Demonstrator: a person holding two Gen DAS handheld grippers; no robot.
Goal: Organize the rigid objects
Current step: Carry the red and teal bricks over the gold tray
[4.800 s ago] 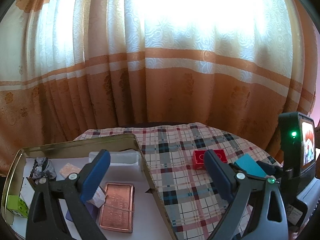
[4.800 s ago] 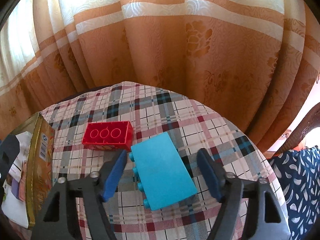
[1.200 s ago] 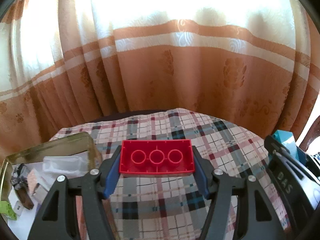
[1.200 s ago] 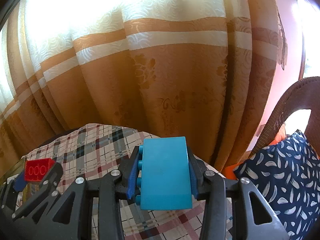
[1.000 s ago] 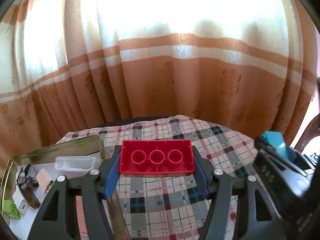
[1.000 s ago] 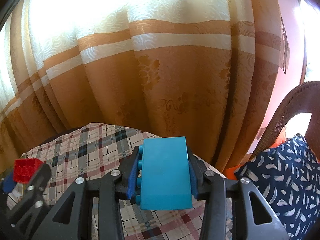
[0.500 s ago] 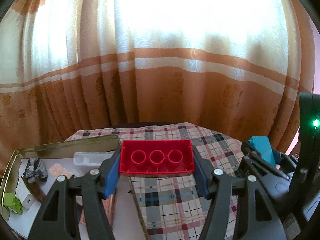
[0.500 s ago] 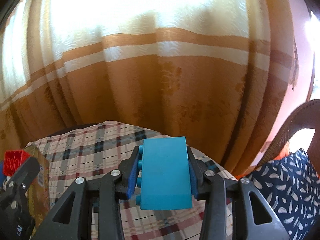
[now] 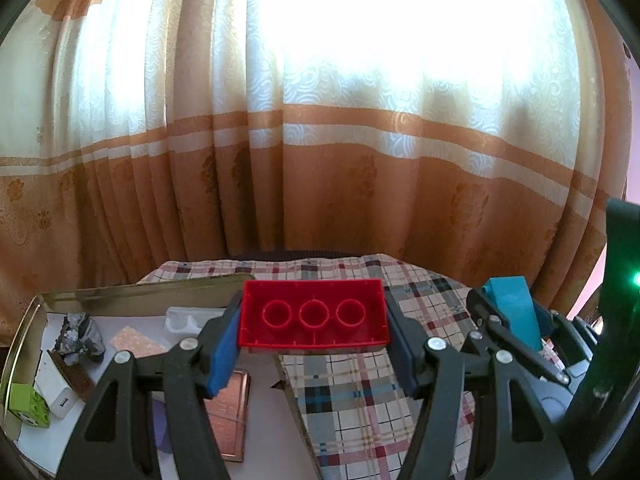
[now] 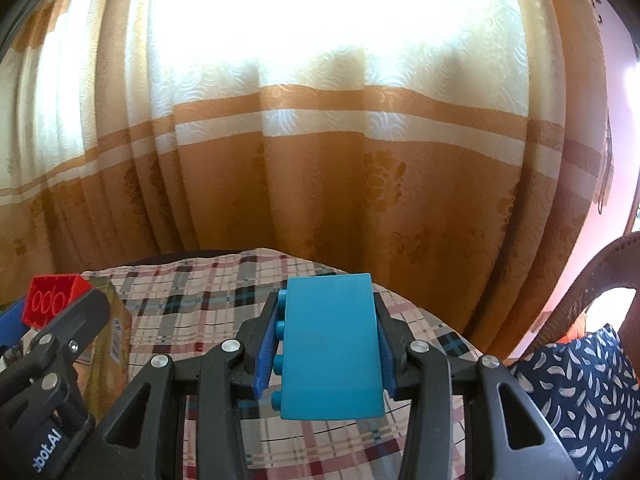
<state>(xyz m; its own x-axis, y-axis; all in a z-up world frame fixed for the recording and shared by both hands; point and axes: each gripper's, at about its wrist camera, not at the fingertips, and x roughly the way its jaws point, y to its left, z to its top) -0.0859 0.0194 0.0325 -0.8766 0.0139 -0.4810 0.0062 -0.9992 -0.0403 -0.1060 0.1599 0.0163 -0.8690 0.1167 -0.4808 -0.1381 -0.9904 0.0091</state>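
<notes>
Three toy bricks: red brick (image 9: 314, 314), blue brick (image 10: 330, 346), green brick (image 9: 28, 404); one tin (image 9: 132, 294).

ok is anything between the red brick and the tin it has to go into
Nothing visible blocks it. The left gripper holds the red brick above the tin's right rim, and the tin is open. A copper plate and small items lie on its floor, with bare lining between them.

A red brick (image 9: 314, 314) and a turquoise brick (image 10: 330, 350) against orange-and-cream banded curtains (image 9: 320, 140); the surface (image 9: 360, 392) wears red, blue and cream plaid, beside a gold tin (image 9: 120, 294), lime-green block (image 9: 26, 406) and navy, white-patterned cushion (image 10: 588, 392).
</notes>
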